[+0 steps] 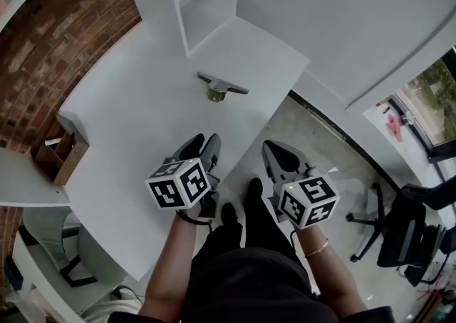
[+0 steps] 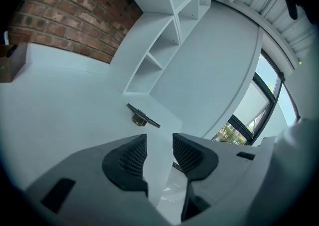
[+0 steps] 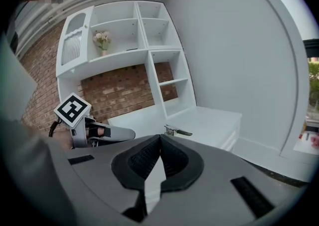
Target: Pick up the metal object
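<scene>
The metal object [image 1: 221, 88], a dark flat bar on a brass-coloured base, lies on the white table [image 1: 128, 122] near its far right corner, below the shelf unit. It also shows ahead of the jaws in the left gripper view [image 2: 142, 116] and the right gripper view [image 3: 175, 131]. My left gripper [image 1: 203, 142] hovers over the table's near edge, well short of the object, jaws open [image 2: 159, 142] with nothing between them. My right gripper [image 1: 274, 149] hangs off the table over the floor, its jaws [image 3: 159, 140] shut and empty. The left gripper [image 3: 94, 131] appears in the right gripper view too.
A white shelf unit [image 1: 206, 1] stands at the table's back. A wooden box [image 1: 60, 157] sits at the left edge by the brick wall [image 1: 50, 36]. An office chair [image 1: 406, 229] stands on the floor to the right. The person's legs fill the bottom.
</scene>
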Demonstrator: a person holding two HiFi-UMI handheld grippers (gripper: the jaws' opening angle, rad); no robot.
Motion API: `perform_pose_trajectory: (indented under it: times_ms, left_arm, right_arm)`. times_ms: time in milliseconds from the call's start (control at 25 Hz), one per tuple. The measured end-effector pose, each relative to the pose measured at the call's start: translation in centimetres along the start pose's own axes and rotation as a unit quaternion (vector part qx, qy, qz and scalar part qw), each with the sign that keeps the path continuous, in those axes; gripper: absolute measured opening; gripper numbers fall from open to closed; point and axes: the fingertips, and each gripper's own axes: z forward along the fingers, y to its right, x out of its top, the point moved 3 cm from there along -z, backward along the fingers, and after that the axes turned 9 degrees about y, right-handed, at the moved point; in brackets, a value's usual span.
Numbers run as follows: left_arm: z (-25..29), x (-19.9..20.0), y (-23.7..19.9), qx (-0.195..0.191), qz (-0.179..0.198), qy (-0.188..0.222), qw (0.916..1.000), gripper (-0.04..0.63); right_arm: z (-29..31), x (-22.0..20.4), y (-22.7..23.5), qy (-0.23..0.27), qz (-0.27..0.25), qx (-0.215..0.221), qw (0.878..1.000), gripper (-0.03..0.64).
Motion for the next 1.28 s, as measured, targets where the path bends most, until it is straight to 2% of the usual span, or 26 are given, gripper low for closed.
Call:
perform_pose_trajectory:
  times_ms: [280, 520, 720, 1280]
  left_arm:
    - [2.6, 0.7, -2.0, 0.018, -0.032, -0.002, 0.9993, 0.146]
    - [6.0, 1.4, -2.2, 0.024, -0.071, 0.000, 0.9972, 0.146]
    - [9.3, 1.9, -2.8, 0.042, -0.088, 0.000, 0.9952, 0.146]
    - [16.2, 2.2, -5.0, 0.088, -0.160, -0.007, 0.9833, 0.146]
  right_arm:
    - [3.7, 0.1, 1.0, -0.007, 0.009, 0.020, 1.000, 0.005]
    - [6.2, 0.6, 3.9, -0.016, 0.018, 0.025, 0.999, 0.005]
    - [8.9, 0.8, 6.0, -0.028, 0.028, 0.038, 0.998, 0.005]
    - [15.4, 0.9, 10.2, -0.066, 0.043, 0.073, 0.994, 0.005]
